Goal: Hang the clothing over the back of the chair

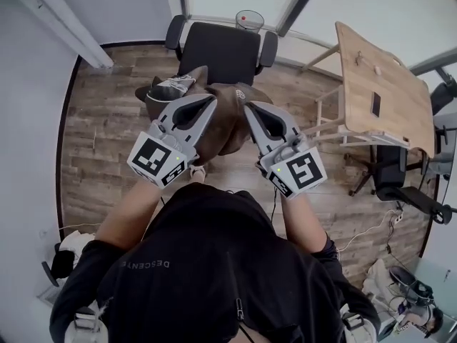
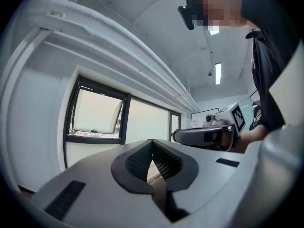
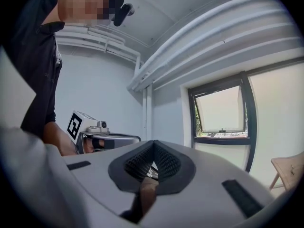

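In the head view a brown piece of clothing (image 1: 227,123) with a pale lining hangs between my two grippers, just in front of the black office chair (image 1: 221,52). My left gripper (image 1: 207,100) is shut on the garment's left part and my right gripper (image 1: 250,108) is shut on its right part. In the left gripper view the left gripper (image 2: 153,144) has its jaws together, with brown cloth (image 2: 159,191) pinched below the tips. The right gripper view shows the same for the right gripper (image 3: 154,144) and its brown cloth (image 3: 147,191). Both grippers point level towards the chair's back.
A wooden table (image 1: 378,91) stands at the right, with a second black chair (image 1: 400,177) under it. A wire bin (image 1: 249,20) sits behind the office chair by the windows. A white beam (image 1: 64,27) runs along the left wall. Cables lie on the wood floor at lower right.
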